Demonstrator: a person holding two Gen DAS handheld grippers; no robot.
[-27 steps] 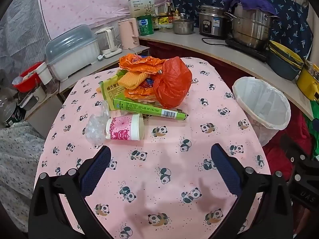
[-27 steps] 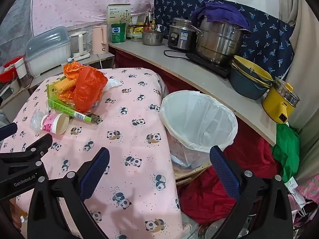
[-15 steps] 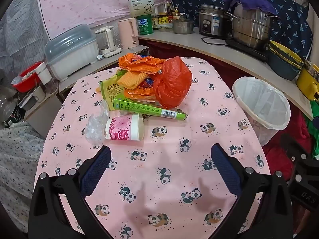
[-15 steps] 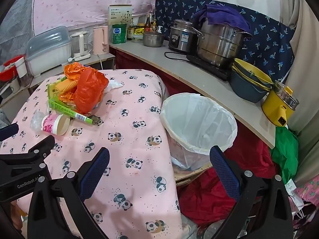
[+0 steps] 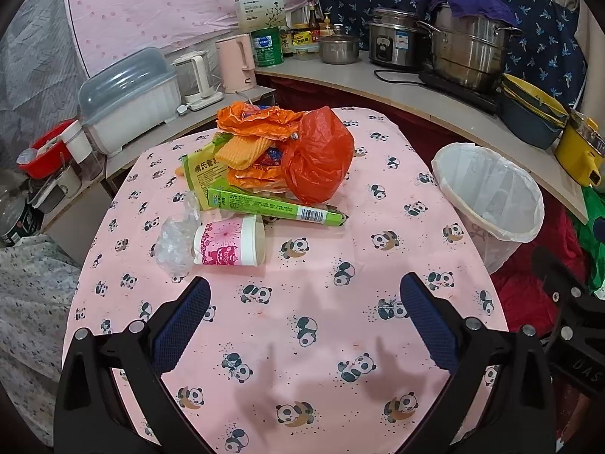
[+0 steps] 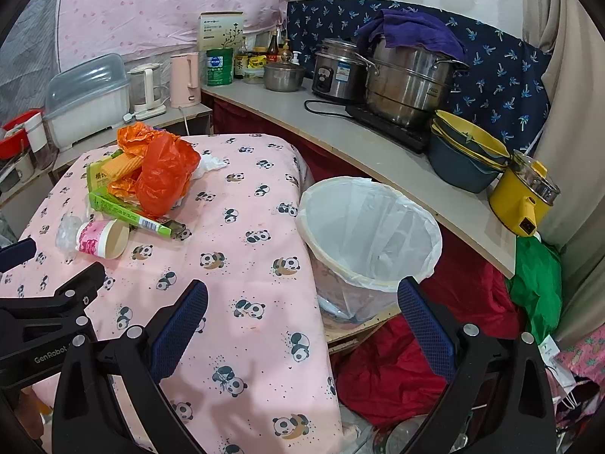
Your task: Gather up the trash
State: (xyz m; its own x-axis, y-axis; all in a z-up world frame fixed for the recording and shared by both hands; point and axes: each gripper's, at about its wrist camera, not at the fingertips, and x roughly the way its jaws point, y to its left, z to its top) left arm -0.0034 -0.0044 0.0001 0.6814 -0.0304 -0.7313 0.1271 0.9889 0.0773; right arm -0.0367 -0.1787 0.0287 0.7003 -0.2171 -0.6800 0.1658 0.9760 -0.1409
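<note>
Left wrist view: my left tongs (image 5: 305,316) hang wide open and empty over the table (image 5: 302,340). Ahead lies the trash: a cup (image 5: 230,240) on its side, a green box (image 5: 272,208) behind it, a red bag (image 5: 319,157) on orange wrappers (image 5: 257,121). My right tongs (image 6: 302,319) gape empty too, between the table's edge and the bin (image 6: 368,242) just beside it.

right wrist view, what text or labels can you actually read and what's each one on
"GenRobot": white letters on the black body of the left hand-held gripper, cut off at the frame edge.
Green tube box: barcode and small print, too small to read.
Yellow-green packet: large characters, partly hidden.
Beige carton, green tin, rice cooker sticker: print too blurred to read.
</note>
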